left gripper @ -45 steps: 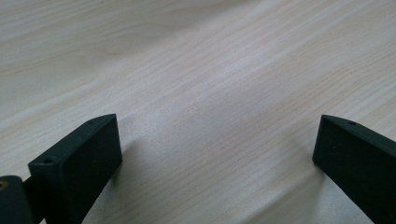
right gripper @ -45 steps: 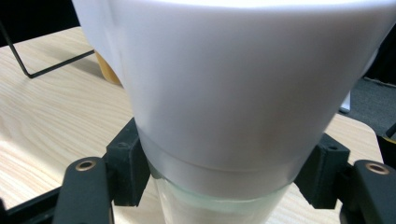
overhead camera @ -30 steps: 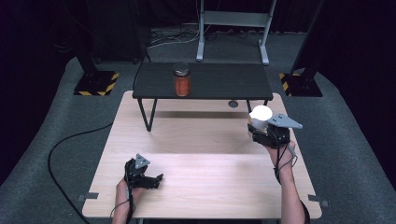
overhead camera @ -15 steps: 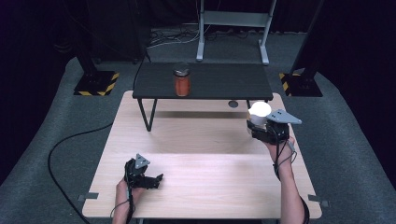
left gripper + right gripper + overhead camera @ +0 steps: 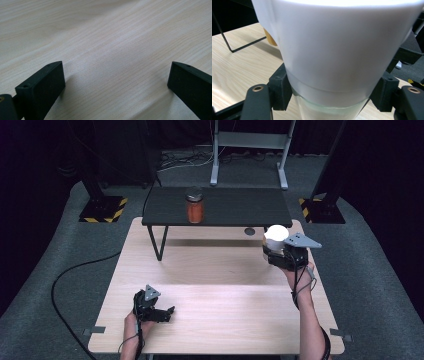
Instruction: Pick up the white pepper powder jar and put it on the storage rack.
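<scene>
Tongs first: the right tongs (image 5: pixel 278 251) were clamped on a white cup (image 5: pixel 276 233), their black pads pressed against the clear lower part of it just under the white wall, as the right gripper view showed (image 5: pixel 347 50). The cup was held upright above the far right part of the wooden bench (image 5: pixel 215 285), close to the low black table (image 5: pixel 220 207) that carried an orange jar (image 5: pixel 194 206). The left tongs (image 5: pixel 157 312) lay low over the near left of the bench with jaws wide apart and nothing between them, only bare wood grain beneath (image 5: pixel 112 50).

The grip sat low on a tapered, smooth body, so the top-heavy cup could probably tip or slide through the pads if the wrist tilted or moved sharply. Whether it held anything could not be told; if it did, a tilt might spill it. Moving farther out, the cup could also knock the edge of the black table
</scene>
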Available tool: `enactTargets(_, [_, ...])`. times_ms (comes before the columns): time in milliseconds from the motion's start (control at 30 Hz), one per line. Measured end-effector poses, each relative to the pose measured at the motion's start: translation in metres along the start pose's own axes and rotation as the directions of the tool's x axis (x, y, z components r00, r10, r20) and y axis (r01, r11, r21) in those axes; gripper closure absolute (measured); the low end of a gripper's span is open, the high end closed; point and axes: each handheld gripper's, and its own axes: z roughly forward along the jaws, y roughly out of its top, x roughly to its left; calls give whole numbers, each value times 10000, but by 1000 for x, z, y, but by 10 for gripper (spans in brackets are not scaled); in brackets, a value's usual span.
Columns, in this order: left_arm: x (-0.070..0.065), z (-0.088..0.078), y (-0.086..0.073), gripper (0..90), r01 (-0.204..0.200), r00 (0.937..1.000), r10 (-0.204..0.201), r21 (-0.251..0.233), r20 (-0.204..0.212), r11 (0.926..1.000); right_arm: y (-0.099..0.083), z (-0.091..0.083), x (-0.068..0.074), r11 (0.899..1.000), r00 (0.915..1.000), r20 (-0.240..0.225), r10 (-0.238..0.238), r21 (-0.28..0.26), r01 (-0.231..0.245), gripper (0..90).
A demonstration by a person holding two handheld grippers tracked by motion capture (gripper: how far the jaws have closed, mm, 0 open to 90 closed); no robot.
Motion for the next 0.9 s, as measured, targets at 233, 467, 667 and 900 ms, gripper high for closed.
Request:
enactTargets(233, [0,0,0,10,1,10000,-1,-1,1,10000,7,2,-1,10000,10000,-79,-8,-54,8,298])
enactTargets(467, [0,0,0,10,0,10000,0,0,2,10000,14,3,-1,9999,9999,-152,-66,-98,65,298])
enactTargets(667, [0,0,0,10,0,10000,0,-1,1,10000,19,6,-1,9999,9998,-166,-89,-87,87,298])
enactTargets(900, [0,0,0,10,-1,10000,1,-2,2,10000,22,8,-1,9999,9997,-235,-79,-92,77,298])
